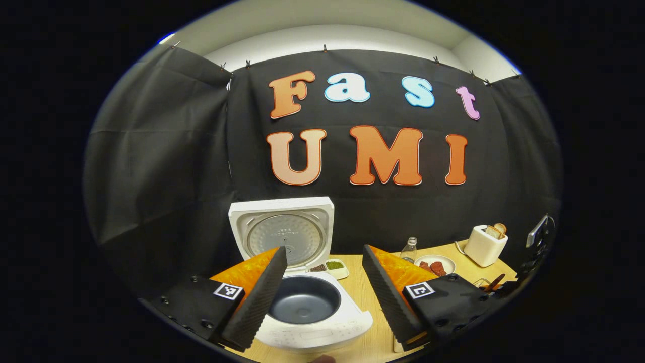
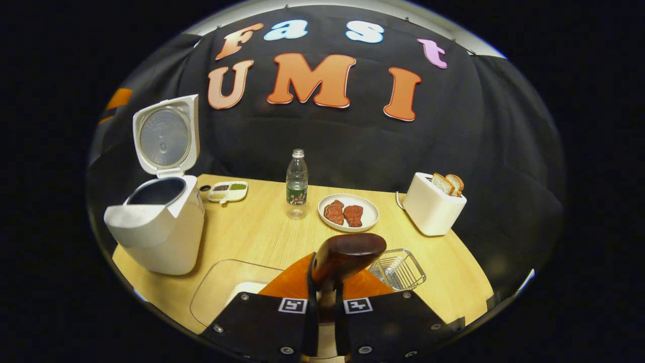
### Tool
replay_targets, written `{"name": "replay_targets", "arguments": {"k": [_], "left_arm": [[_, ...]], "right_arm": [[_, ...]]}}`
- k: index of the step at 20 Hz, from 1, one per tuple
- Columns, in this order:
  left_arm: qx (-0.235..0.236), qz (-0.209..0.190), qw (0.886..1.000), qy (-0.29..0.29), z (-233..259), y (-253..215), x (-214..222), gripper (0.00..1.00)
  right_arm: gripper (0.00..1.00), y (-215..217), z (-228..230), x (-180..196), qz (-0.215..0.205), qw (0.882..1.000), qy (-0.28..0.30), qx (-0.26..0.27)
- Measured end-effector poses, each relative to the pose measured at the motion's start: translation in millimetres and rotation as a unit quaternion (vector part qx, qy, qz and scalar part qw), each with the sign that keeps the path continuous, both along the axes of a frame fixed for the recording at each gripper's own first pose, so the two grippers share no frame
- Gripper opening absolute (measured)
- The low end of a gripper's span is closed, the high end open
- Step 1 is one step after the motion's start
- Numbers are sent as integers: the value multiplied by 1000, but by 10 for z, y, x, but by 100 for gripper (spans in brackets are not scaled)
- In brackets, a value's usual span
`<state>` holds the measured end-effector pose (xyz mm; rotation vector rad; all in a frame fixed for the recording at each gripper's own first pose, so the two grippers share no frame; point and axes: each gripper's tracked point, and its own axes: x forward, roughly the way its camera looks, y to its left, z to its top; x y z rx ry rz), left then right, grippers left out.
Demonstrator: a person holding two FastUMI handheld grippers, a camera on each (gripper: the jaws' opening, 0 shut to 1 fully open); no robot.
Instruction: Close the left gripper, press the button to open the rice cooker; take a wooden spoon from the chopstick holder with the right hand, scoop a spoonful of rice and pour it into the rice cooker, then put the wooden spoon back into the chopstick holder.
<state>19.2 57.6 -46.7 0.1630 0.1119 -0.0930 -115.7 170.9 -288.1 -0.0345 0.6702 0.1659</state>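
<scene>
**Cooker open, spoon in right jaws**

One bench [image 2: 262, 237]. One rice cooker [image 2: 161, 237] at its left end, lid up, inner pot [image 1: 304, 298] bare. One toaster [image 2: 432, 209] with two bread slices. One plate [image 2: 370, 212], two meat pieces. One water bottle [image 2: 297, 184]. Left gripper [image 1: 322, 292] jaws spread apart above the cooker. Right gripper [image 2: 325, 307] jaws clamp one wooden spoon [image 2: 347, 254], bowl up.

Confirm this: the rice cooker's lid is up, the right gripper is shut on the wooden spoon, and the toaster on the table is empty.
One thing is wrong: the toaster is not empty. The right gripper view shows slices of bread standing in its slots. The rest holds: the rice cooker has its lid up, and the right gripper has its jaws shut on the wooden spoon.
</scene>
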Motion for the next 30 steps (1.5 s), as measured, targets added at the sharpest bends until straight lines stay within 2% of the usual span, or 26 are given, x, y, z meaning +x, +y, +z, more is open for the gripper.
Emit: {"name": "replay_targets", "arguments": {"k": [3, 7, 8, 9, 11, 14, 18, 21, 23, 25, 28, 30], "left_arm": [[19, -8, 1000, -5, 38, -32, 47, 99], [20, -16, 1000, 1, 1, -102, 55, 99], [22, -17, 1000, 2, -14, -99, 51, 100], [26, -19, 999, 2, -19, -90, 47, 100], [35, -21, 999, 3, -28, -69, 30, 100], [46, -17, 999, 3, -25, 58, 33, 100], [59, -10, 998, 6, -35, 249, 14, 100], [59, -8, 998, 6, -37, 343, -15, 100], [57, -7, 998, 8, -60, 413, -20, 100], [53, -5, 999, 6, -51, 446, -15, 100], [44, -3, 999, 6, -47, 446, -18, 100], [40, -6, 999, 7, -51, 413, -18, 100]], "right_arm": [[13, 26, -128, -92, 4, 1000, 3, -6], [12, 187, -151, -173, 15, 1000, -3, -7], [17, 220, -155, -179, 17, 1000, -11, -9], [12, 267, -181, -220, 22, 1000, -8, -12], [12, 399, -231, -312, 31, 999, -4, -13], [12, 550, -267, -365, 40, 999, -11, -25], [13, 736, -333, -433, 33, 999, 8, -4], [13, 816, -363, -412, 39, 999, 23, -13], [13, 770, -342, -359, 20, 999, 36, 6], [13, 720, -322, -327, -10, 997, 59, 51], [12, 700, -345, -336, -50, 986, 101, 126], [12, 701, -351, -329, -70, 979, 113, 157]]}}
